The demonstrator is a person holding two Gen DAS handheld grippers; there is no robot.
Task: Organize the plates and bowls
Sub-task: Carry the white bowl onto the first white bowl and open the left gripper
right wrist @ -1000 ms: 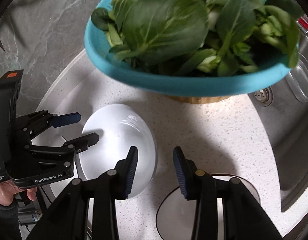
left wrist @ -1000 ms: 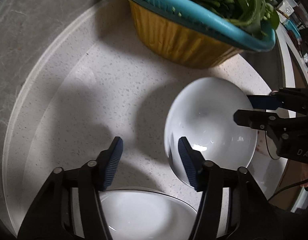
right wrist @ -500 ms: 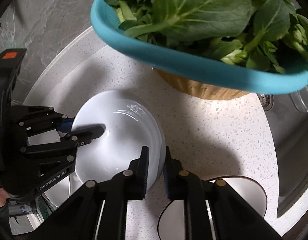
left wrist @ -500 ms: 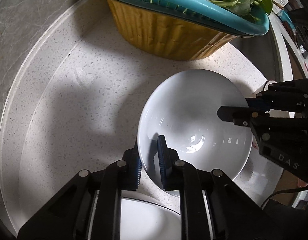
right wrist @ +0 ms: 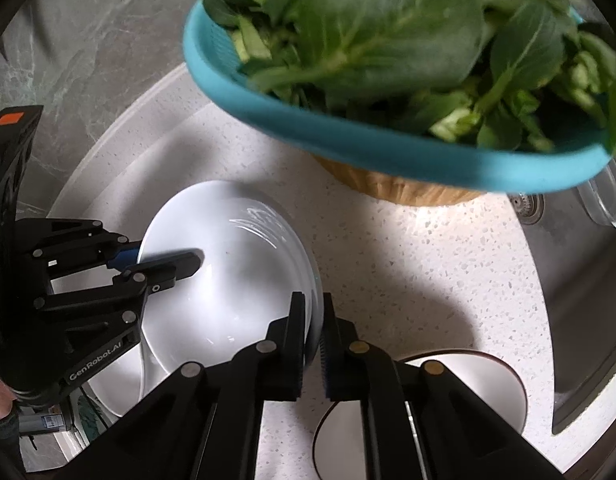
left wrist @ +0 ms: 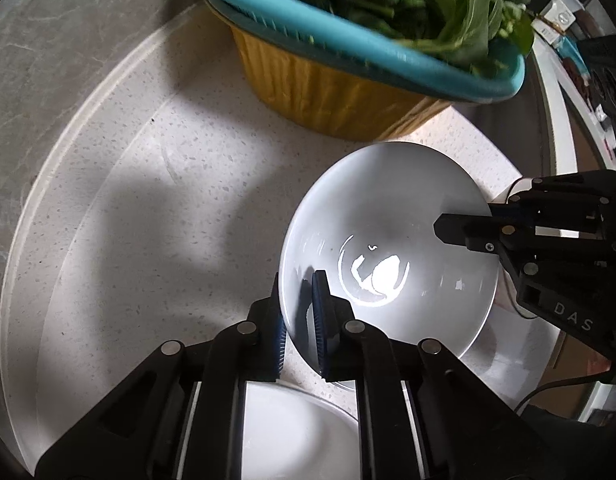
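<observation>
A white bowl (left wrist: 388, 240) (right wrist: 227, 280) lies on the speckled white counter (left wrist: 167, 200), partly over a white plate (left wrist: 504, 360). My left gripper (left wrist: 297, 280) is shut on the bowl's near-left rim, one pad inside and one outside. The right wrist view has that same gripper (right wrist: 163, 256) clamped on the left rim. My right gripper (right wrist: 314, 300) is shut on the opposite rim and shows at the right of the left wrist view (left wrist: 468, 216). Both point steeply down. I cannot tell whether the bowl touches the counter.
A teal colander of leafy greens (left wrist: 348, 52) (right wrist: 388, 140) sits in a yellow basin (left wrist: 328, 96) just beyond the bowl. Another white plate (left wrist: 299, 432) lies under my left gripper. A brown-rimmed white bowl (right wrist: 468, 392) lies under my right gripper. A steel sink (right wrist: 580, 280) is at the right.
Both grippers stood open beside the bowl a second ago. Each has since slid over the rim and shut on it. The bowl now looks larger in both views.
</observation>
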